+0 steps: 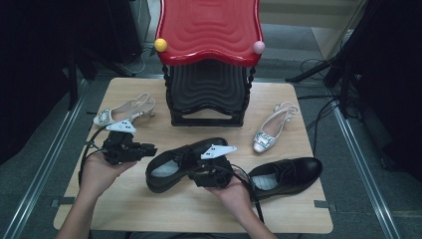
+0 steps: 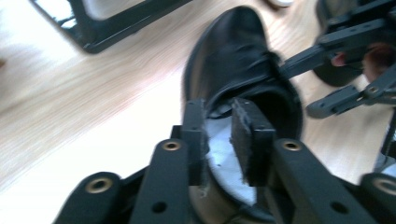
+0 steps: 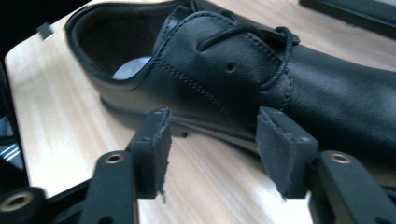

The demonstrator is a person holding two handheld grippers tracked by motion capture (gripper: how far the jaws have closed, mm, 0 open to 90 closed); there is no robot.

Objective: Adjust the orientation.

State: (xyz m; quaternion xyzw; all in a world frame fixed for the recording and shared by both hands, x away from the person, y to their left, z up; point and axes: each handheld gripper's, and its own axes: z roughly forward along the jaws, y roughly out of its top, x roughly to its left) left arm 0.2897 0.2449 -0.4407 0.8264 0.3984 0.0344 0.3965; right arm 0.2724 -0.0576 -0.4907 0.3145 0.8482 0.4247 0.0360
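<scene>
black shoe [image 1: 184, 164] | toe up-right, heel left | left jaws apparently pinching heel rim | right jaws open

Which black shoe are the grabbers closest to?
The black shoe on the left, whose toe points toward the red rack. The left gripper is at its heel; the other black shoe lies apart.

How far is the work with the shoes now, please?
Done: nothing yet. Two white heeled sandals, the left black leather lace-up shoe and its right twin lie on the wooden table, none on the red and black shoe rack. In hand: the left hand-held gripper is at the left shoe's heel, grip unclear; the right hand-held gripper stands open at its side. Left: probably racking all four.
</scene>
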